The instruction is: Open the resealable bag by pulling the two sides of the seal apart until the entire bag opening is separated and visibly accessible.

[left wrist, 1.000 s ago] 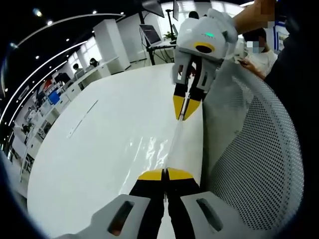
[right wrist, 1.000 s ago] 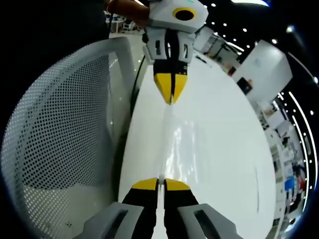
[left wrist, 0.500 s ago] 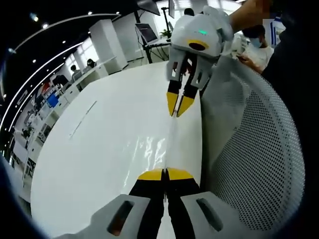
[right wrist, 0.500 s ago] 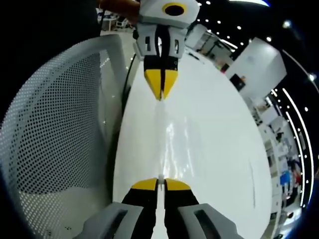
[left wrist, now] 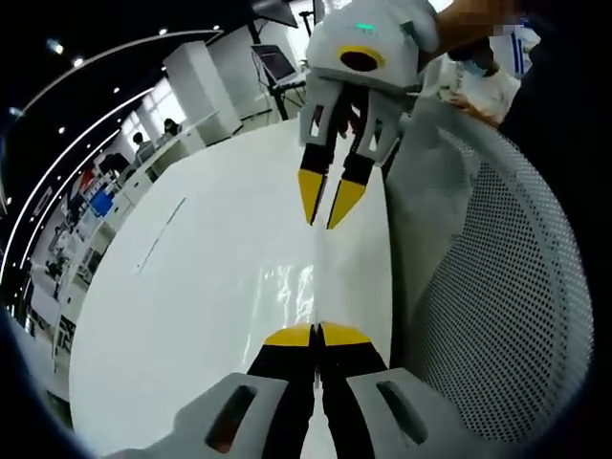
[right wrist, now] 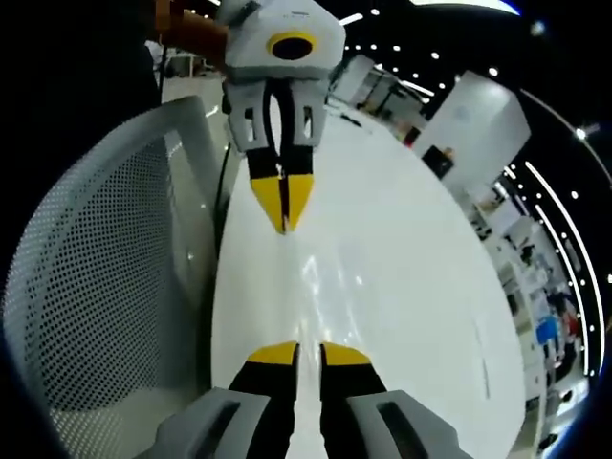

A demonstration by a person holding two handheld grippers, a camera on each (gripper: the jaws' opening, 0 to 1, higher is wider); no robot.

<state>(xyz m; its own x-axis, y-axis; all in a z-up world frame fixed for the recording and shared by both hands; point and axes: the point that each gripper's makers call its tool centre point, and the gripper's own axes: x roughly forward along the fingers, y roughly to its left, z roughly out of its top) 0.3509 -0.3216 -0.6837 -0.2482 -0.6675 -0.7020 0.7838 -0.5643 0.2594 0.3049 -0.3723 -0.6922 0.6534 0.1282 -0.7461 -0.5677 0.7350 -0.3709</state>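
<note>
A clear resealable bag (left wrist: 302, 287) lies thin and glinting over the white table (left wrist: 201, 287), stretched edge-on between the two grippers. My left gripper (left wrist: 316, 332) is shut on the bag's near edge. Opposite it, the right gripper (left wrist: 320, 220) hangs over the bag's far end with its yellow tips parted. In the right gripper view, my right gripper (right wrist: 308, 351) stands open with a gap between its jaws, and the bag (right wrist: 311, 273) runs from there to the shut left gripper (right wrist: 283, 225). Whether the seal has parted cannot be made out.
A white mesh chair back (left wrist: 497, 287) stands tight against the table edge beside both grippers, also seen as the mesh chair back (right wrist: 96, 287). The round table top (right wrist: 411, 277) stretches wide on the other side. Desks and people sit in the far background.
The right gripper's jaws have parted, letting go of the bag's edge. The left gripper stays shut on the bag. Both views have shifted slightly.
</note>
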